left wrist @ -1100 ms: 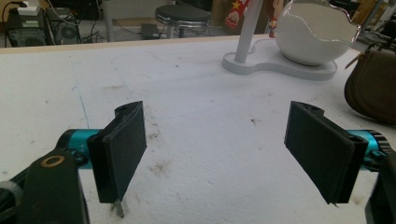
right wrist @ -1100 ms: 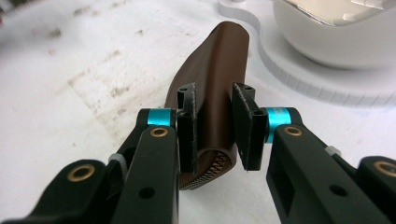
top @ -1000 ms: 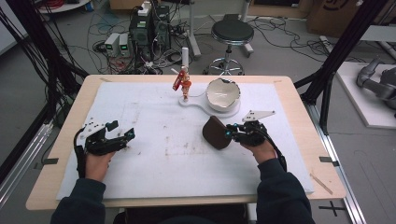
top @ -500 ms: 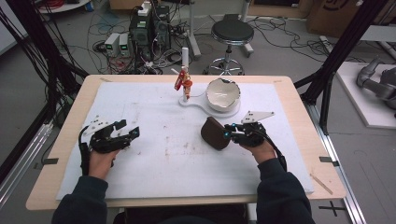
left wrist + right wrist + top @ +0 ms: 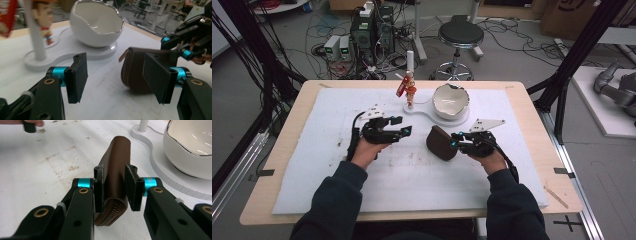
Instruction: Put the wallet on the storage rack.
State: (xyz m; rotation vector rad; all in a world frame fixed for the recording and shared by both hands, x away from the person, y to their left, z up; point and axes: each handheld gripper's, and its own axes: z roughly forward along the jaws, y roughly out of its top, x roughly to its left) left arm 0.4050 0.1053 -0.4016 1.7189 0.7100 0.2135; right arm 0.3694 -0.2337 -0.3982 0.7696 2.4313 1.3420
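A: What's changed over the last second?

B: The left gripper (image 5: 404,131) has swept in from the near-left part of the table toward the middle, and its jaws have just been closing — from wide to about half open, with nothing between them yet. In the left gripper view the brown zip pouch (image 5: 142,72) sits just beyond the right-hand pad.

A: And the other hand?

B: The right gripper (image 5: 113,187) hasn't moved. It's clamped on the pouch (image 5: 442,142), holding it on edge on the white mat (image 5: 312,165), right of centre and just near of the white egg-shaped bowl (image 5: 451,101).

A: So what does that mean for the job?

B: My guess — the left is coming to take the pouch's free end, perhaps to work the zip while the right steadies it. No contact yet.

A: Anything hard to read?

B: The zip pull isn't clear. The right gripper view shows a stretch of zipper (image 5: 112,212) at the near end, but the pads cover the pouch's middle. The toy figure (image 5: 410,90) on the stand is cut off and blurred in the left gripper view, and whether the pouch is full or empty can't be told.
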